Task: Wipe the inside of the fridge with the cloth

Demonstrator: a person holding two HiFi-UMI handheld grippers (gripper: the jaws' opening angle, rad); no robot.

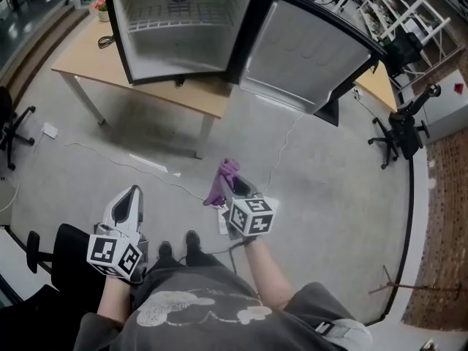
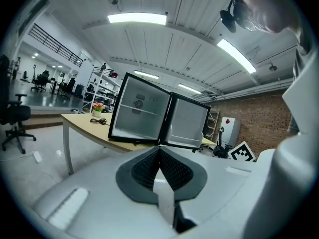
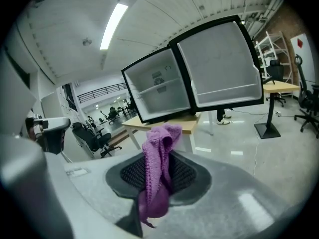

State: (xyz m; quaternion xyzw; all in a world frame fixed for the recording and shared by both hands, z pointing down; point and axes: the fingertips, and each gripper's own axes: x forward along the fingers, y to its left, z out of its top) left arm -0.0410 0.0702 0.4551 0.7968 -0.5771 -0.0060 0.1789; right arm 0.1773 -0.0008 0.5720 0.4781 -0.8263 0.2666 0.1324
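A small black fridge (image 1: 175,31) stands on a wooden table (image 1: 157,86), its door (image 1: 311,53) swung wide to the right and its white inside bare, with one wire shelf. It also shows in the left gripper view as fridge (image 2: 139,116) and in the right gripper view as fridge (image 3: 162,91). My right gripper (image 1: 232,187) is shut on a purple cloth (image 1: 223,181), which sticks up from its jaws, cloth (image 3: 157,176). My left gripper (image 1: 129,199) is shut with nothing in it. Both are held low, well short of the fridge.
A cable (image 1: 281,152) trails from the fridge across the grey floor. Office chairs stand at the left (image 1: 11,126) and right (image 1: 398,134). A flower pot (image 1: 101,6) and a cord (image 1: 107,41) lie on the table beside the fridge. Metal shelving (image 1: 398,9) stands far right.
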